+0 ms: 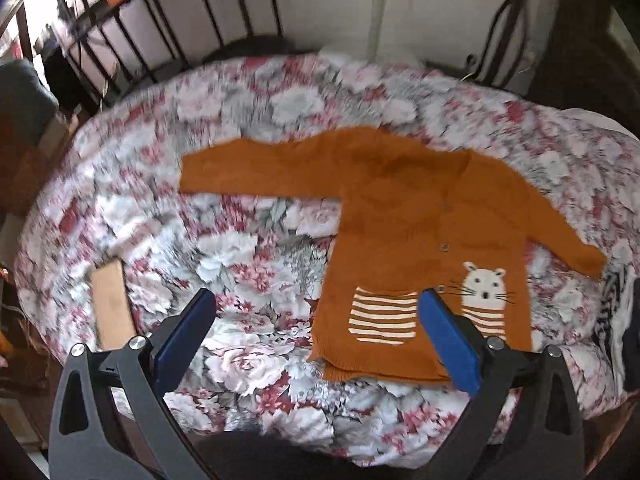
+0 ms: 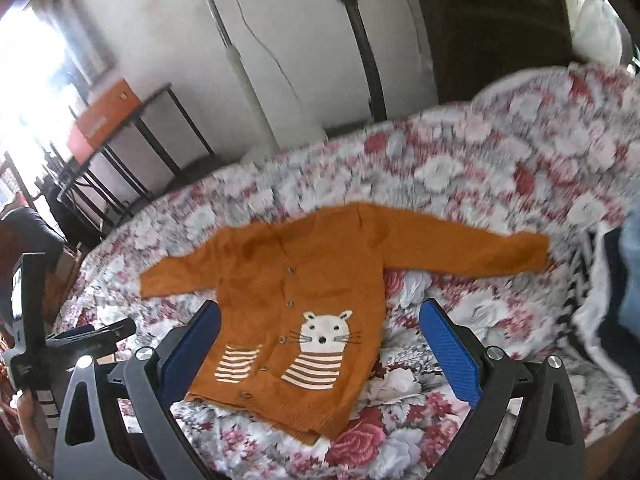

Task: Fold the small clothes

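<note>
Cardigan [image 2: 304, 280] lay flat on the floral bed [image 2: 460, 184], sleeves out. My left gripper [image 1: 320, 336] and right gripper [image 2: 320, 344] hovered spread, empty; I judged loose knit could bunch if pinched unevenly.

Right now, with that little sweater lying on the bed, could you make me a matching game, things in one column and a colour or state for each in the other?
Things:
1. cardigan
2. cat face
3. bedspread
4. left hand-held gripper

Descriptions:
A. floral, pink and grey
B. open, holding nothing
C. orange-brown, spread flat with sleeves out
D. white, with whiskers

Pairs: 1-C, 2-D, 3-A, 4-B
</note>
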`<state>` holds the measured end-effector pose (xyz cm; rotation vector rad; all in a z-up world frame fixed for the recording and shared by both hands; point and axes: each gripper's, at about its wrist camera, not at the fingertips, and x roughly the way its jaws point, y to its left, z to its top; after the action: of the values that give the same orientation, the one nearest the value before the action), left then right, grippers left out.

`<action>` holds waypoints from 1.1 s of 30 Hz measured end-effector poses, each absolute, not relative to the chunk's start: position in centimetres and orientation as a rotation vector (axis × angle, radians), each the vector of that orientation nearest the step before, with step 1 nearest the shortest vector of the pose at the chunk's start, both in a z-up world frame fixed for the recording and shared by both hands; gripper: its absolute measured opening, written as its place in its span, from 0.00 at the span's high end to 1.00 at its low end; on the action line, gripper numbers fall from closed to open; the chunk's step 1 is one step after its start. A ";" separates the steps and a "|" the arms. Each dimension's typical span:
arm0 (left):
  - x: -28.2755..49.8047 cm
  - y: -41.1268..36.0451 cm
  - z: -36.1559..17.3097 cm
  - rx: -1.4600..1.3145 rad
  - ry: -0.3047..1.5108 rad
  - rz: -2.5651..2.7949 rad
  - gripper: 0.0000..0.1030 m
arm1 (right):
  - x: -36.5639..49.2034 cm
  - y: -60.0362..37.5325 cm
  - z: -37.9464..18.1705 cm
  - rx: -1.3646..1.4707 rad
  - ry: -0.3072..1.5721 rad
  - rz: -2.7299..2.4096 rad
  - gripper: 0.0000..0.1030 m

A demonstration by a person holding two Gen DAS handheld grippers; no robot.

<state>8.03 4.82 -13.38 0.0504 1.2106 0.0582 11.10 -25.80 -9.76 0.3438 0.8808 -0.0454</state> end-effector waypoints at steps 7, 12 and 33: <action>12.7 6.3 -22.6 0.029 1.398 0.103 0.04 | 16.0 -28.2 -18.4 0.459 1.080 -0.080 0.03; 10.1 6.7 -28.9 0.012 1.565 0.039 0.04 | 13.5 -29.1 -23.9 0.531 1.214 -0.099 0.03; 6.4 6.4 -24.9 0.033 1.450 0.027 0.28 | 10.2 -24.2 -23.9 0.234 1.223 -0.080 0.58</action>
<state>6.38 6.43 -24.90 0.0330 1.4498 0.0267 10.19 -24.22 -23.86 0.2341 1.2226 -0.0804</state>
